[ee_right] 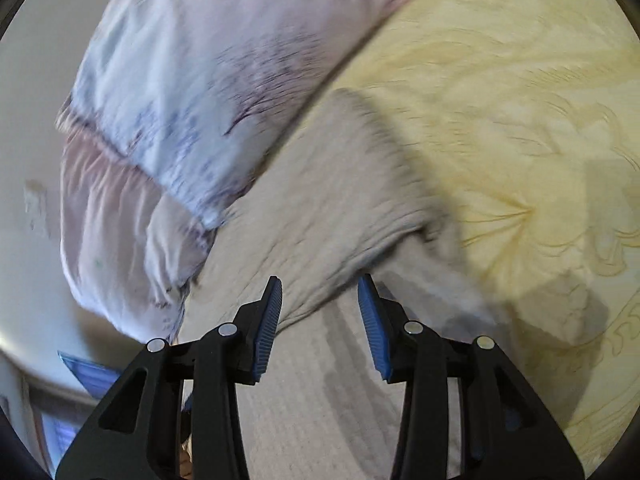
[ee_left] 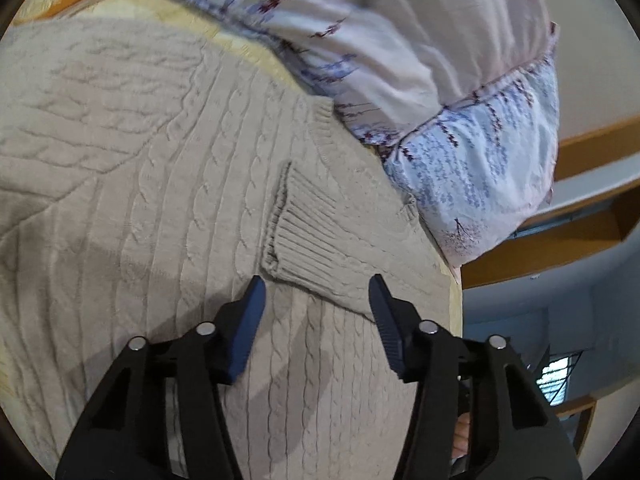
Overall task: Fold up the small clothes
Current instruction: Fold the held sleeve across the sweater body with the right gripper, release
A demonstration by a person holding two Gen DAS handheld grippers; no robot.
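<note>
A beige cable-knit sweater [ee_left: 168,184] lies spread on a pale yellow bedspread [ee_right: 500,112] with a stitched leaf pattern. One sleeve is folded across the body, its ribbed cuff [ee_left: 296,236] lying flat on the knit just ahead of the left gripper [ee_left: 318,292]. That gripper hangs over the sweater with its jaws partly apart; the blue pads [ee_left: 250,328] stand either side of the sleeve below the cuff, and nothing is pinched between them.

The right gripper [ee_right: 320,292] hovers over another part of the sweater [ee_right: 328,208], where the fabric is bunched into a ridge. Its jaws are also partly apart, ribbed blue pads [ee_right: 268,328] clear of the cloth, holding nothing. This view is blurred, so the knit pattern barely shows here.

A pillow [ee_left: 420,60] in pink and light blue with a dark floral print rests on the bed just beyond the sweater, its edge touching the knit. Wooden shelves [ee_left: 592,200] show past the bed's edge. No brand, label or readable writing appears on any item.
</note>
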